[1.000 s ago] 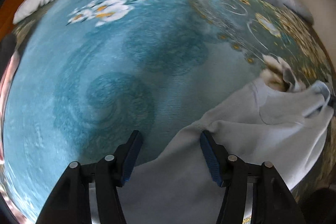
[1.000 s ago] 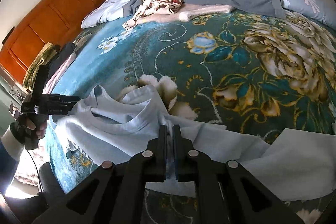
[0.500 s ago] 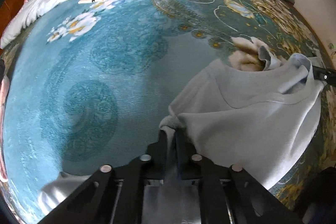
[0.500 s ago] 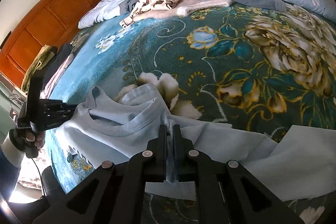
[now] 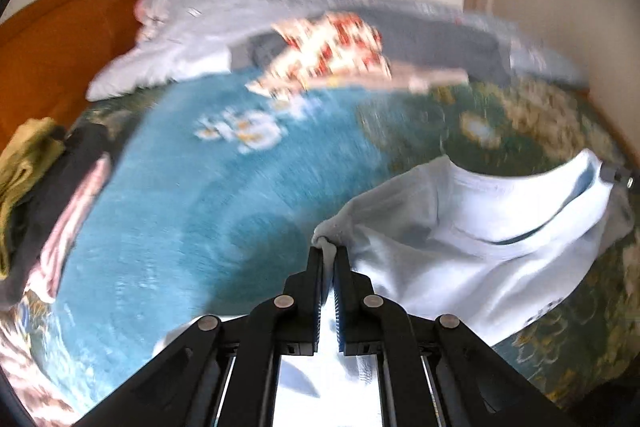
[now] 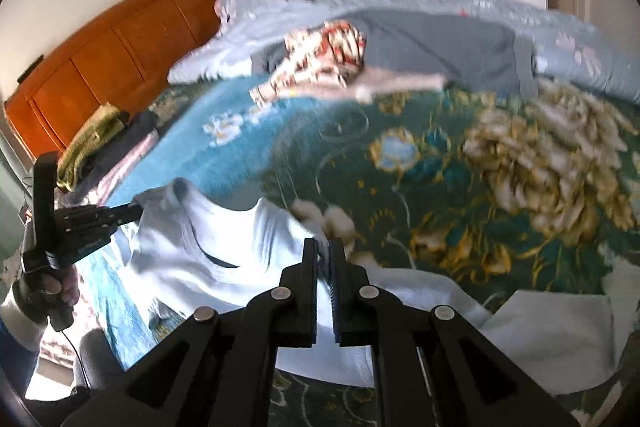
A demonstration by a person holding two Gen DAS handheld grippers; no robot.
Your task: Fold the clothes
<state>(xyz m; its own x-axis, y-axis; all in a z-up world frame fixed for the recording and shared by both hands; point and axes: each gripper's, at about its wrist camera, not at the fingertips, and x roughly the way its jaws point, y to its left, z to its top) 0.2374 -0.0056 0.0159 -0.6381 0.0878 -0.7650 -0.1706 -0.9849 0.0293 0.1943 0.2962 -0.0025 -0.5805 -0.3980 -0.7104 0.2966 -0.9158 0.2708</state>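
Left wrist: tongs [image 5: 328,253] pinch shirt [image 5: 480,251].

The bed [image 6: 440,163] is covered by a teal blanket [image 5: 192,211] with large gold and cream flowers toward the right. At the far end lie a pale blue quilt [image 6: 304,3], a grey garment [image 6: 440,43] and a red-and-cream patterned garment [image 6: 324,55]. On the left edge sits a pile of olive, dark and pink clothes [image 5: 44,195]. A light blue shirt [image 6: 224,239] lies partly on the near side.
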